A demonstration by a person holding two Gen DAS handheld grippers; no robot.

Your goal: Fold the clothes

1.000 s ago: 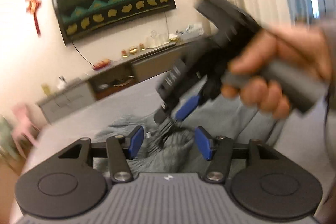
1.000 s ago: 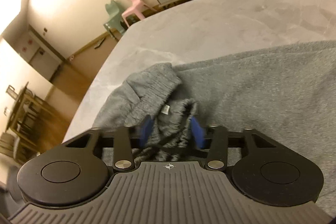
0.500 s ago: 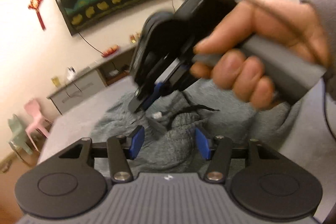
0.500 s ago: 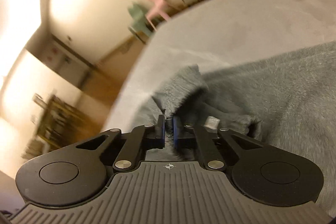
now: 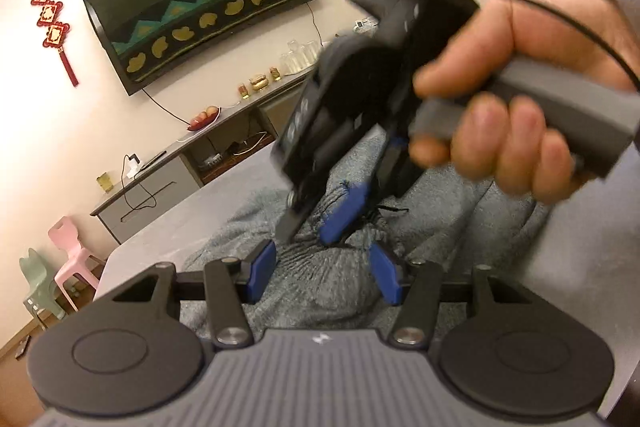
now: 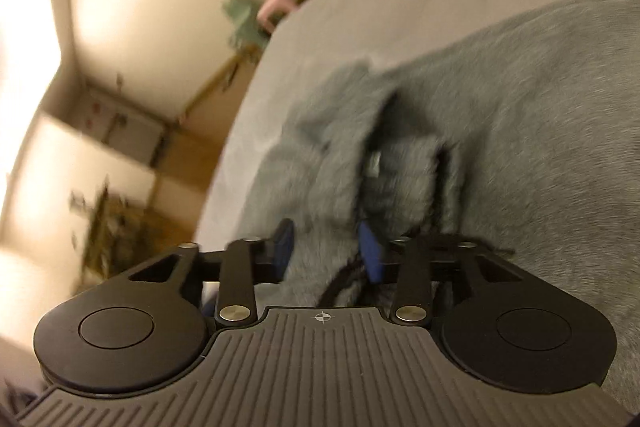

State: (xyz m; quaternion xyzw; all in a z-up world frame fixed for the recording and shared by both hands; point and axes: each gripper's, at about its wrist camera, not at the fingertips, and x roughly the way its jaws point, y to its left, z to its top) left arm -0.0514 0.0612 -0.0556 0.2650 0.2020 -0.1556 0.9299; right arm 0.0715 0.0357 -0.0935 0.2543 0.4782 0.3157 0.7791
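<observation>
Both wrist views low, close over the same grey garment [image 5: 320, 291] (right blurred)

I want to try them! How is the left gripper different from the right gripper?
The left gripper lies level, low over the grey garment; the right gripper tips steeply down at it. The left gripper's fingers spread a bit wider than the right gripper's. A hand shows gripping the right gripper's handle; none shows on the left gripper. Both are open, with blue pads.
</observation>
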